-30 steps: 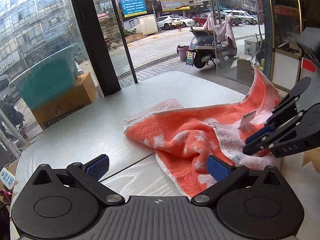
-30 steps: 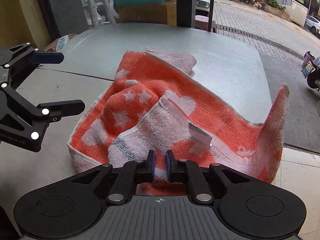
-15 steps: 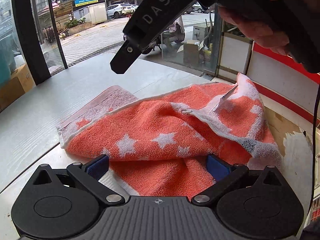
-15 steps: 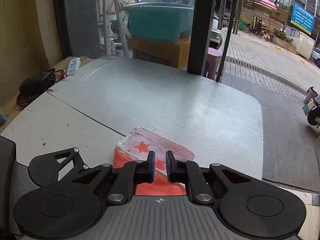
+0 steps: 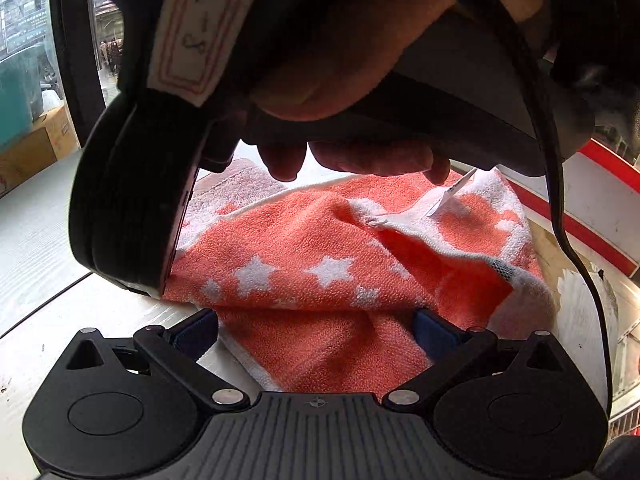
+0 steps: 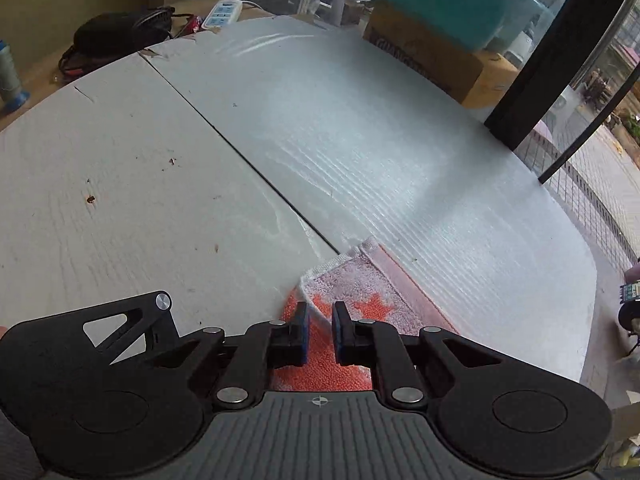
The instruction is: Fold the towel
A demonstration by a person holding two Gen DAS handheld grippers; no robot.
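An orange towel (image 5: 320, 272) with white stars lies crumpled on the white table (image 5: 36, 232). My left gripper (image 5: 316, 330) is open, its blue pads on either side of the towel's near fold. The right gripper's body and the hand holding it hang just above the towel and fill the top of the left wrist view. In the right wrist view, my right gripper (image 6: 320, 330) is nearly shut, with a narrow gap between its pads, and hovers over the towel's pale far corner (image 6: 352, 280). Nothing is held in it.
The table (image 6: 360, 140) has a seam running across it. A black bag (image 6: 112, 36), a power strip (image 6: 222, 12) and a cardboard box (image 6: 432, 56) under a teal tub stand past its far edge. A window pillar (image 6: 560, 52) is at the right.
The right gripper has swung over the towel and above the left gripper, turning left toward the far corner. The left gripper has edged closer to the towel.
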